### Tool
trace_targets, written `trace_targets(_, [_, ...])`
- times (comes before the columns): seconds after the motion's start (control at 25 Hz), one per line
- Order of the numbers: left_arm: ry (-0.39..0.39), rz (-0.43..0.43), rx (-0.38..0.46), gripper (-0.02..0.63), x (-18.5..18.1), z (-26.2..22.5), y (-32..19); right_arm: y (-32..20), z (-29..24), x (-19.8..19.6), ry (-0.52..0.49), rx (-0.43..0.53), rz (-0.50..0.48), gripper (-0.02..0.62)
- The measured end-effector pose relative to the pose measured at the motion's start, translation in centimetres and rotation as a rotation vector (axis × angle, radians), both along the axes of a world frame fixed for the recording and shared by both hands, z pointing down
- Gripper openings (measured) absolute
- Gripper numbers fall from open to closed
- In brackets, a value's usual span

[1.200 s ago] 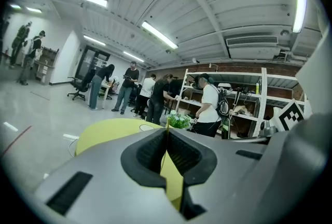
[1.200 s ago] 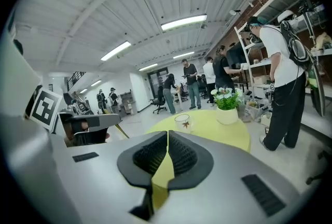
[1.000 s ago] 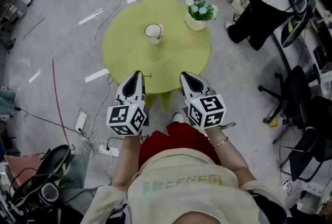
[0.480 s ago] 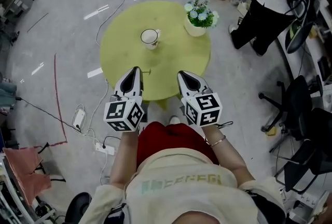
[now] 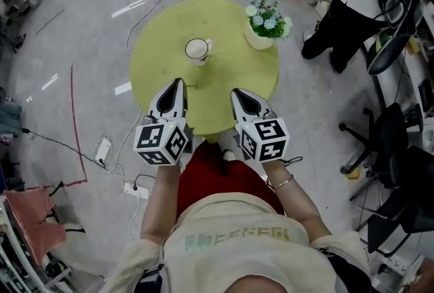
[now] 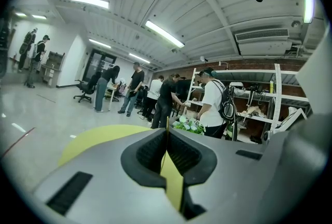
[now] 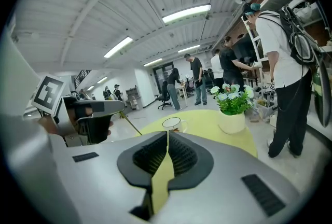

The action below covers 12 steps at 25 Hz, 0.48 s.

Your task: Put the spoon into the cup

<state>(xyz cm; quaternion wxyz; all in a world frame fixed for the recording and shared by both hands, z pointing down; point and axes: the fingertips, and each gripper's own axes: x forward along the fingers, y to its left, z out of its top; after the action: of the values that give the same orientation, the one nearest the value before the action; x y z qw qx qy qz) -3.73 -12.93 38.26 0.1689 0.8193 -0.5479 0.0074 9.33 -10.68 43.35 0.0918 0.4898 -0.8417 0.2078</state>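
The spoon (image 7: 128,123) was held in the left gripper (image 5: 178,83), whose jaws were closed on it. Only a thin gold-coloured shaft showed, sticking out sideways from the jaw tips over the near edge of the table (image 5: 230,78). Its bowl could not be made out. In the left gripper view the shaft appeared as a fine line (image 6: 166,125) in the seam between the closed pads. The right gripper (image 5: 239,93) had its jaws together with nothing between them. It was held level with the left gripper and just beside it.

The cup (image 5: 197,49), white with a dark rim line, stood upright and empty toward the middle of the table, well apart from the spoon.

Judged progress: the spoon was in hand, but the carry to the cup and the lowering into it were not yet done. The cup's mouth was open and unobstructed.

The surface was a round yellow-green table bearing only the cup and a potted plant (image 5: 266,22) near its far right edge. The room was a busy workshop with a glossy grey floor. Loose cables and a power strip (image 5: 103,152) lay on it at the left. Office chairs, shelving and several standing people were around the table, under ceiling strip lights.
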Motion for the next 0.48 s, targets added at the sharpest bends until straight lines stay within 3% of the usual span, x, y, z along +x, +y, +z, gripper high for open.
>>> trace_targets(0.48, [0.048,0.023,0.015,0.025,-1.2,-1.4,-6.0,-5.2,-0.7,-1.7,0.023,0.006,0.007,0.037])
